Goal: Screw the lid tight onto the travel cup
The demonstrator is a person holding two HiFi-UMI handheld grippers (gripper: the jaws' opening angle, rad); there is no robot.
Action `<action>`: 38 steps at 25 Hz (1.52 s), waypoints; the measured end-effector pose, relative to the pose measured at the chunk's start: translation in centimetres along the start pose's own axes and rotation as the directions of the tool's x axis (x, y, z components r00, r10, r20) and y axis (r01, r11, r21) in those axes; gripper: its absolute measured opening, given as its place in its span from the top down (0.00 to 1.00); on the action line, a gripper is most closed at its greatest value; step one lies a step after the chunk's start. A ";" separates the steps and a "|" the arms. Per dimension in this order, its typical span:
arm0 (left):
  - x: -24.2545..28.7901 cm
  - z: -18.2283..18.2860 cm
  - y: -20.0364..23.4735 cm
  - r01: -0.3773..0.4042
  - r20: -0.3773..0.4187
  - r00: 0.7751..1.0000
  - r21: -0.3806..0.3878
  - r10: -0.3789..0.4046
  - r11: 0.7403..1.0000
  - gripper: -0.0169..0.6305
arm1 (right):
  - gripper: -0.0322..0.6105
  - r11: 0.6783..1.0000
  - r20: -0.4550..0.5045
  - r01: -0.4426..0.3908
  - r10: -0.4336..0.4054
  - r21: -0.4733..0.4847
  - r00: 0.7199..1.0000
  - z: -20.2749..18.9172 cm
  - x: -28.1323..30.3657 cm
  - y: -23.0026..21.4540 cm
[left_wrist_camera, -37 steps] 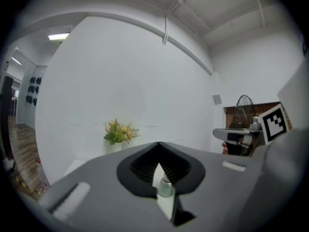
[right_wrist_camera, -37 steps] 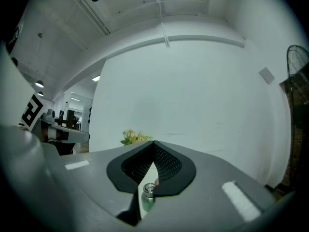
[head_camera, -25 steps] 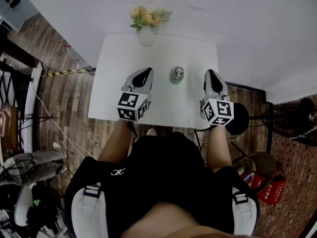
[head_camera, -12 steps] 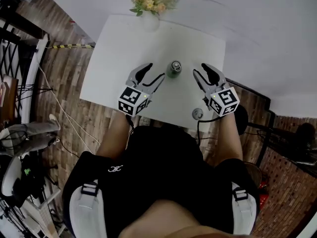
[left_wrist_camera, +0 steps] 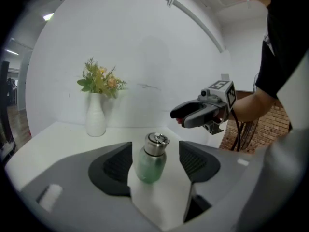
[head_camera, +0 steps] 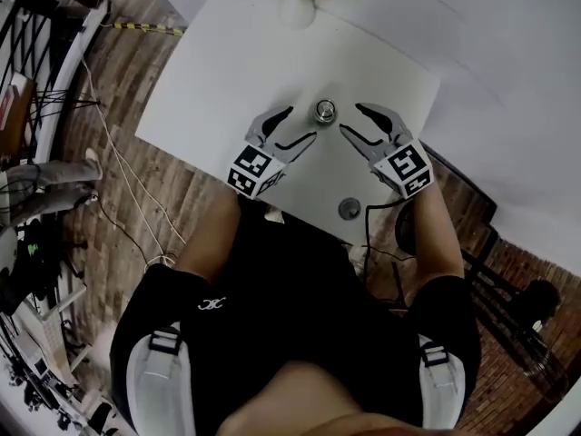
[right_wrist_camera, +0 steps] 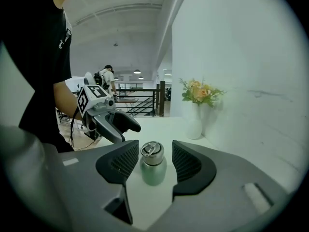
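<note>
since a second ago both my tongs have come down toward the white table (head_camera: pixel 227 71) and closed in on the travel cup (head_camera: pixel 325 111). their jaws, shut then, have just been opening. my left gripper (head_camera: pixel 301 123) stands wide apart and my right gripper (head_camera: pixel 351 118) a little less, and neither has hold of anything. the cup stands upright between the two sets of tips, touching neither, with its lid (left_wrist_camera: pixel 157 140) on top.
</note>
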State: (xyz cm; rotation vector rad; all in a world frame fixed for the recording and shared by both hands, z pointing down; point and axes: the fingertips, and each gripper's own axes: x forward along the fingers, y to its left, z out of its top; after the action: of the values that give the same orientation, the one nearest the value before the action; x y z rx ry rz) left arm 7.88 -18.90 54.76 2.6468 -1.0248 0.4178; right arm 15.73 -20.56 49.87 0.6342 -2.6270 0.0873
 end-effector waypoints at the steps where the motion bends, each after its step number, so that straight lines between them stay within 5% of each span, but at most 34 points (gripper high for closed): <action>1: 0.5 -0.5 0.0 -0.005 0.001 1.000 0.000 0.005 1.000 0.46 | 0.65 0.999 -0.004 -0.028 0.028 -0.016 1.000 0.0 0.5 0.0; 10: 5.1 -5.3 0.1 -0.034 -0.080 0.996 -0.015 0.033 0.999 0.41 | 0.54 0.926 -0.157 -0.314 0.285 -0.212 0.946 -2.5 4.7 1.5; 16: 7.3 -6.9 0.5 -0.040 -0.103 0.994 -0.006 0.039 0.999 0.37 | 0.50 0.831 -0.318 -0.488 0.402 -0.267 0.859 -4.8 6.7 1.6; 21: 8.9 -7.6 0.5 -0.013 -0.140 0.990 0.024 0.016 1.000 0.37 | 0.45 0.700 -0.516 -0.634 0.429 -0.328 0.741 -6.4 7.5 1.8; 26: 9.2 -8.0 0.8 -0.021 -0.138 0.990 0.061 0.029 0.998 0.38 | 0.45 0.564 -0.595 -0.730 0.453 -0.386 0.664 -6.1 8.0 3.2; 36: 9.3 -8.5 0.8 0.120 -0.193 0.978 0.183 -0.084 0.976 0.39 | 0.46 0.260 -0.743 -0.847 0.406 -0.465 0.532 -6.9 8.3 4.4; 38: 9.3 -8.5 0.7 0.137 -0.197 0.975 0.191 -0.099 0.972 0.39 | 0.53 0.214 -0.760 -0.864 0.413 -0.455 0.502 -7.2 8.1 4.6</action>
State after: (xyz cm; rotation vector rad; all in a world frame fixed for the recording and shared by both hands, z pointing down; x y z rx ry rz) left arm 12.52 -22.03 66.06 2.7626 -0.7996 0.7648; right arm 10.06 -18.75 60.01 -0.8449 -1.8482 -0.6234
